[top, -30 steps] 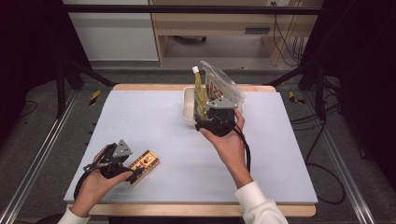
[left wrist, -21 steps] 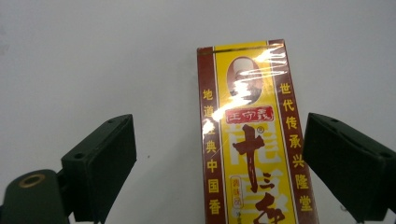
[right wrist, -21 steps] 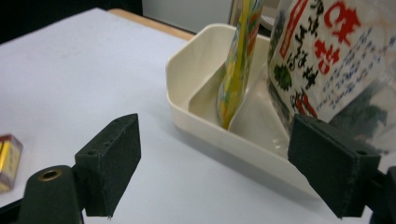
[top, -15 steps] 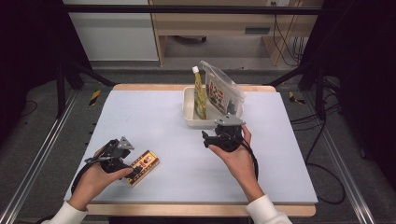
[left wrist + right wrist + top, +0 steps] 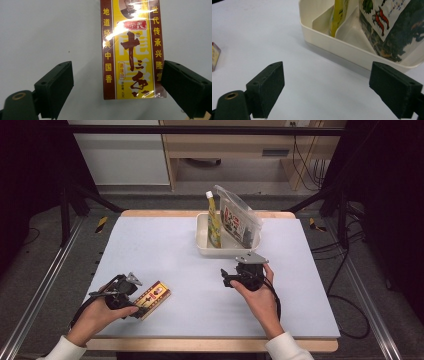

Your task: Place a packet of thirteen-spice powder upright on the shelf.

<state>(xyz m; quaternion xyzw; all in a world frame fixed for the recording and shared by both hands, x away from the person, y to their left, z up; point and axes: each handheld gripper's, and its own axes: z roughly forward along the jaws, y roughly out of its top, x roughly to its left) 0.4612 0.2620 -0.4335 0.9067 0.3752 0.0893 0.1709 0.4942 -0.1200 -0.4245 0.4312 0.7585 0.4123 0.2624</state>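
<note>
Your box (image 5: pixel 133 50) is yellow with maroon borders and gold lettering; the tray (image 5: pixel 202 232) is cream, holding a yellow pouch (image 5: pixel 214 220).

right claw (image 5: pixel 227 279) | off clear pouch (image 5: pixel 239 218) | withdrawn toward table's near edge

Glossy film-wrapped yellow box (image 5: pixel 133 50), matt pale table cover (image 5: pixel 165 250), smooth cream plastic tray (image 5: pixel 342 47), shiny clear pouch (image 5: pixel 240 217)

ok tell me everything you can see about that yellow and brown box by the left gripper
The box is a flat rectangular packet, yellow in the middle with dark brown side bands, printed with Chinese characters and wrapped in glossy film. It lies flat on the table near its front left. The left gripper is open, with the box's near end between its jaws, offset toward one jaw.
</note>
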